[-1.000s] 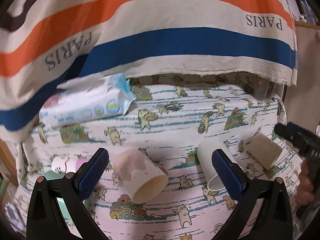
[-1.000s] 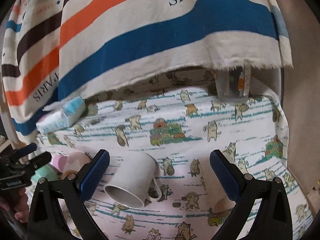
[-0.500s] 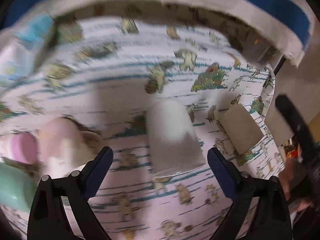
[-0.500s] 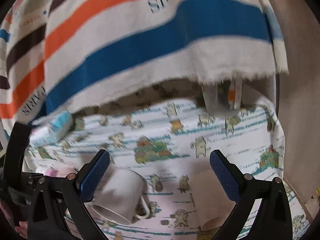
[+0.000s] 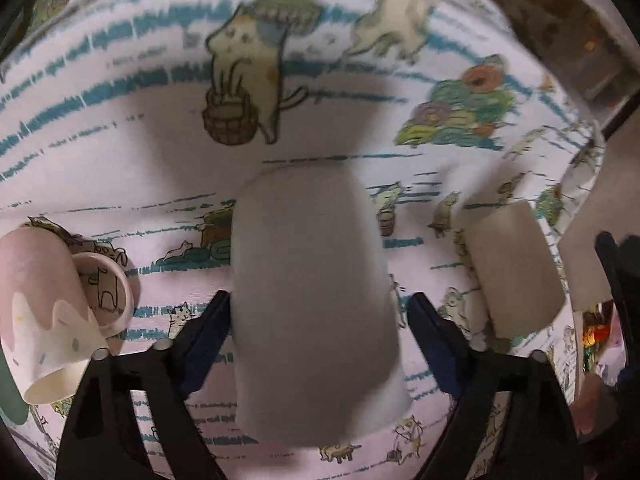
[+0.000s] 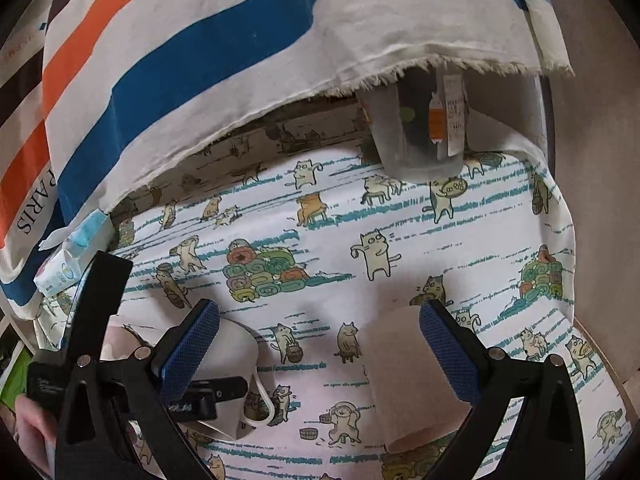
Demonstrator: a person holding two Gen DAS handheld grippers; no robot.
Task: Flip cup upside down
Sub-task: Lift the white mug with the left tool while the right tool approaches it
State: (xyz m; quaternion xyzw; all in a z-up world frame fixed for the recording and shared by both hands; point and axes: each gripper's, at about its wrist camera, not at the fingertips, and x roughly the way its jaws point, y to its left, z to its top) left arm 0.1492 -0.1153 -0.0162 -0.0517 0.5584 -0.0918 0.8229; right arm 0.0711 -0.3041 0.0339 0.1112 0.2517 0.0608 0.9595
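Observation:
A white mug (image 5: 312, 304) lies on its side on the cat-print cloth, its open end toward the camera. My left gripper (image 5: 320, 332) is open and straddles it, one blue pad on each side, close to its walls. In the right wrist view the same mug (image 6: 236, 360) lies at lower left with the left gripper over it. My right gripper (image 6: 320, 356) is open and empty above the cloth. A beige cup (image 6: 404, 376) lies on its side by the right finger; it also shows in the left wrist view (image 5: 516, 272).
A pink and cream mug (image 5: 44, 312) lies on its side at the left. A clear container (image 6: 420, 128) stands at the back under a striped cloth (image 6: 200, 48). A wipes pack (image 6: 72, 256) lies at the far left. The table edge (image 6: 576, 308) drops off at the right.
My left gripper has swung right and moved down and forward, from the pink mug to around the white mug. My right gripper has shifted right, toward the beige cup.

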